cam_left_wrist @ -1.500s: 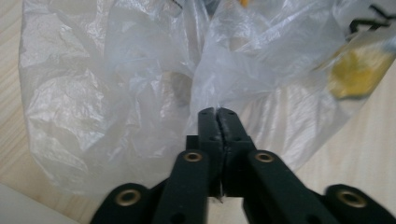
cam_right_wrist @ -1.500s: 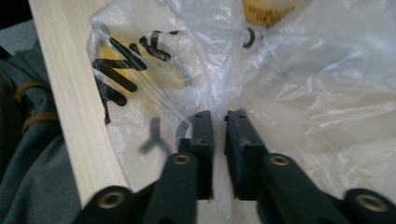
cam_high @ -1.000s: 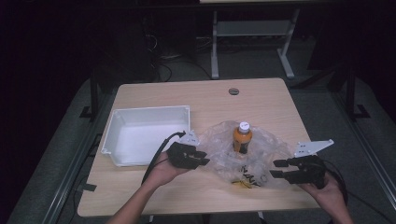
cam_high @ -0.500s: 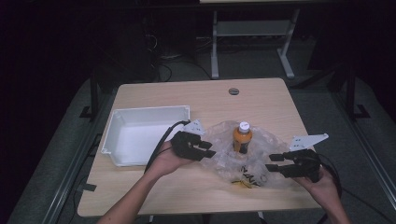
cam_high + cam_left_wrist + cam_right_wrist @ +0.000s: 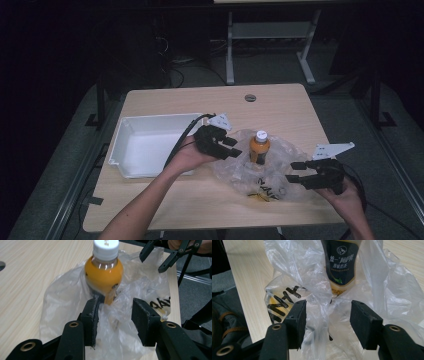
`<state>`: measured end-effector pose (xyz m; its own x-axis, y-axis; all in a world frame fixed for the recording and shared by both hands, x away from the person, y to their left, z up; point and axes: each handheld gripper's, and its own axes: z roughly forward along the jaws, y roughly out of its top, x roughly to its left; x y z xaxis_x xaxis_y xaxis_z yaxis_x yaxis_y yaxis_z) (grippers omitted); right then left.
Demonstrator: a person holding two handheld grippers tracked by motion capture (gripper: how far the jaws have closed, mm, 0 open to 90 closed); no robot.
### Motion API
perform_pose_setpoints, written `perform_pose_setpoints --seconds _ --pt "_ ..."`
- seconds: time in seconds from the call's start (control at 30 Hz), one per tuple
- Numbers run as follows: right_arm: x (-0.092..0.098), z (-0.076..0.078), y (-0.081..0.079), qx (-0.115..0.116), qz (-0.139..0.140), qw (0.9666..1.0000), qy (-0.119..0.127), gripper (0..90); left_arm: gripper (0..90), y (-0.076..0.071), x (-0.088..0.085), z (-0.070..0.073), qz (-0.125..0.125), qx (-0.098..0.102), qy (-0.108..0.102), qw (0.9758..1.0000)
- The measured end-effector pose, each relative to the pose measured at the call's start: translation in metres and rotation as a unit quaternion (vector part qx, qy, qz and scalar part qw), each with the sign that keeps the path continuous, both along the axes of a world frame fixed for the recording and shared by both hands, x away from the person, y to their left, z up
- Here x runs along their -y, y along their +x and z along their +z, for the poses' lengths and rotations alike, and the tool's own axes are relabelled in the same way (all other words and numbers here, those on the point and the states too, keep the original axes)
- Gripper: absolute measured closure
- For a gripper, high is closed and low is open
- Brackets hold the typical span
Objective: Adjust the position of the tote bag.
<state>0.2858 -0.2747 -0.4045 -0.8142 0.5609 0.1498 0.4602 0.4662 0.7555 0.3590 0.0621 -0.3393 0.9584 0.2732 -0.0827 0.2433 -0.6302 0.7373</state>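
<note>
Now my left tool (image 5: 113, 315) stands spread: its jaws have just been opening, with a fold of the plastic bag (image 5: 65, 297) loose between them and the pads not pressing on it. My right tool (image 5: 327, 315) is spread as well, its jaws also just opening, bag film hanging slack in the gap. The orange drink bottle (image 5: 259, 147) stands upright in the middle of the crumpled bag on the desk (image 5: 210, 97), between my two tools; a white tray (image 5: 116, 150) sits to the left.

I judge the risk is snagged film: if a pad drags the plastic, the bottle could tip. My left hand (image 5: 187, 156) is raised, its tool angled down toward the bottle; my right hand (image 5: 345, 196) holds its tool low and level at the bag's edge.
</note>
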Motion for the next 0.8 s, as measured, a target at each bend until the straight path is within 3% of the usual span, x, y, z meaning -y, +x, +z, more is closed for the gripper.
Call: perform_pose_setpoints --seconds 0.47,0.8 --pt "0.008 0.0 0.001 0.004 -0.014 0.9999 0.009 41.7 48.3 0.019 0.03 0.015 -0.028 0.008 0.004 0.9996" --pt "0.009 0.001 0.002 0.007 -0.018 0.9997 0.013 40.2 43.6 0.029 0.042 0.014 -0.037 0.009 0.007 0.9993"
